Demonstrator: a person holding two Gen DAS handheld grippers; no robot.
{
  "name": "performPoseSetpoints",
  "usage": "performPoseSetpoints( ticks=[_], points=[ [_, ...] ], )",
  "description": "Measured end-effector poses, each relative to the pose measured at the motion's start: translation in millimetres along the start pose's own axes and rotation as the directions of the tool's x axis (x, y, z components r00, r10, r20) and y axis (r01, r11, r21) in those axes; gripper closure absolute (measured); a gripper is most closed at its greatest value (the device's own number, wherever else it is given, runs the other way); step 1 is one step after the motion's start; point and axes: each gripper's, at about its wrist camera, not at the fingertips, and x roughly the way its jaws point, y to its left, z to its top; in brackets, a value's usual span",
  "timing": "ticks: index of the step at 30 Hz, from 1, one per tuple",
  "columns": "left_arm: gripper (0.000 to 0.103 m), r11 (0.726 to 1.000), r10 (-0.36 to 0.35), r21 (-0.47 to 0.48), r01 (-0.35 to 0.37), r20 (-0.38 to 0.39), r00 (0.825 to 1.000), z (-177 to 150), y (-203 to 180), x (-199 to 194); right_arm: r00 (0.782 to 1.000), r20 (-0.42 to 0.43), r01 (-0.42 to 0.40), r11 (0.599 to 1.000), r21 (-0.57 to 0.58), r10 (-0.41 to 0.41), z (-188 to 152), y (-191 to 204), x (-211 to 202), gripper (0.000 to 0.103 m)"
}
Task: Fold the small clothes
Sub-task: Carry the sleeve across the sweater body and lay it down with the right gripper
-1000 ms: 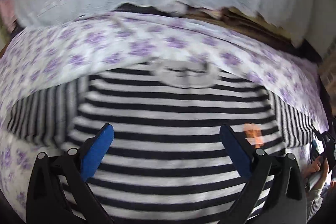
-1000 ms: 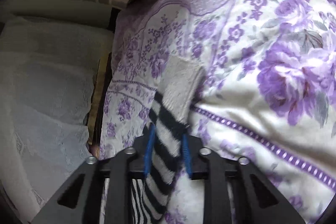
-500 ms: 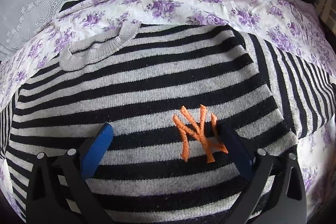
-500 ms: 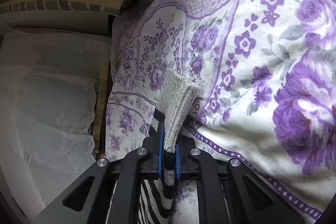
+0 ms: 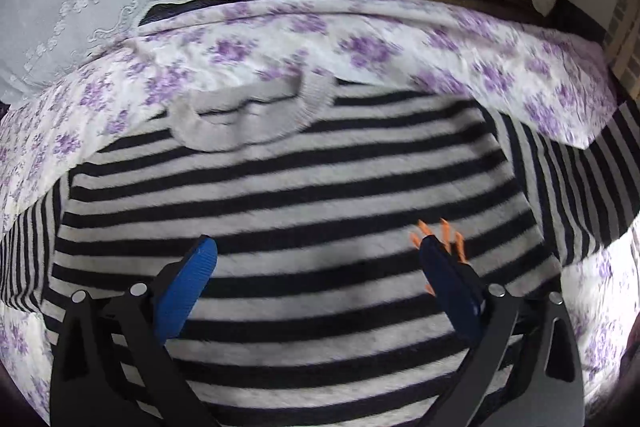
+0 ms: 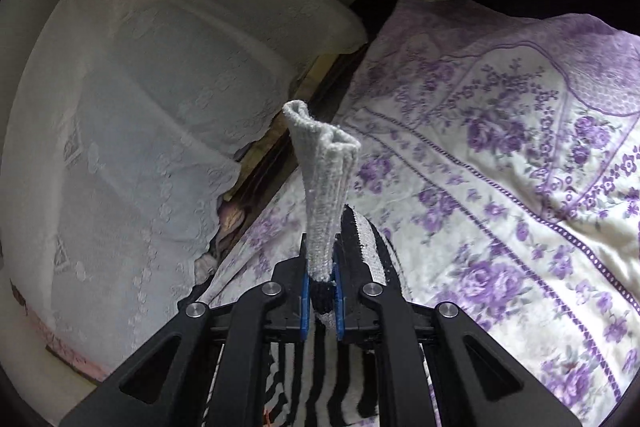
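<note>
Presently: striped sweater (image 5: 304, 227) flat on floral bedsheet (image 5: 360, 39), front up; left gripper (image 5: 316, 279) released, hovering over chest. Right gripper (image 6: 320, 291) clenched on grey sleeve cuff (image 6: 324, 163), lifted, presumably for folding inward.

Bed (image 5: 400, 39) — purple-floral sheet; striped sweater (image 5: 300, 195) spread flat.
</note>
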Motion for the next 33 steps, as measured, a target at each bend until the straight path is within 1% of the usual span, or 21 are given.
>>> performPoseSetpoints(
  ticks=[2,5,8,10,12,17,19,20,21,23,25,28,29,31,33],
  points=[
    [0.004,1.000,-0.013,-0.024,0.013,0.003,1.000,7,14,-2,1.000,-0.025,-0.020,0.999,-0.048,0.018,-6,17,2,0.093],
    [0.004,0.999,-0.040,-0.037,0.041,0.007,0.999,11,25,-4,0.997,-0.068,-0.047,0.991,-0.123,0.039,-19,45,7,0.093],
    [0.004,0.998,-0.047,-0.032,0.046,-0.015,0.999,12,31,4,0.993,-0.110,-0.070,0.981,-0.182,0.051,-36,67,12,0.093],
    [0.004,0.998,-0.059,-0.036,0.058,-0.029,0.998,15,32,11,0.989,-0.137,-0.088,0.968,-0.234,0.057,-54,85,13,0.093],
    [0.004,0.994,-0.104,-0.035,0.103,-0.044,0.994,23,29,18,0.985,-0.161,-0.105,0.951,-0.292,0.060,-76,109,13,0.093],
    [0.004,0.990,-0.137,0.011,0.137,-0.060,0.989,37,12,24,0.961,-0.258,-0.195,0.900,-0.389,0.097,-132,162,14,0.093],
    [0.004,0.988,-0.151,-0.009,0.151,-0.039,0.988,39,18,19,0.947,-0.300,-0.236,0.879,-0.415,0.113,-152,182,14,0.093],
    [0.005,0.985,-0.170,-0.032,0.169,-0.022,0.985,39,27,13,0.942,-0.314,-0.251,0.870,-0.425,0.119,-162,193,12,0.093],
    [0.005,0.984,-0.171,-0.047,0.170,-0.012,0.985,40,35,10,0.938,-0.324,-0.263,0.860,-0.437,0.122,-170,205,13,0.093],
    [0.005,0.987,-0.146,-0.071,0.146,0.006,0.989,41,54,4,0.935,-0.331,-0.276,0.845,-0.458,0.126,-183,225,13,0.093],
    [0.005,0.988,-0.128,-0.083,0.129,0.011,0.992,41,69,2,0.925,-0.355,-0.301,0.829,-0.472,0.134,-198,248,17,0.093],
    [0.005,0.992,-0.072,-0.103,0.073,0.013,0.997,38,96,2,0.915,-0.385,-0.316,0.805,-0.502,0.119,-223,275,27,0.093],
    [0.005,0.994,-0.040,-0.104,0.041,0.013,0.999,34,107,5,0.910,-0.399,-0.321,0.801,-0.506,0.112,-232,280,31,0.093],
    [0.005,0.994,-0.003,-0.106,0.003,-0.001,1.000,27,122,12,0.895,-0.437,-0.323,0.803,-0.501,0.088,-250,286,44,0.092],
    [0.005,0.991,0.037,-0.127,-0.043,-0.047,0.998,14,143,25,0.877,-0.479,-0.314,0.802,-0.508,0.040,-268,287,61,0.089]
  ],
)
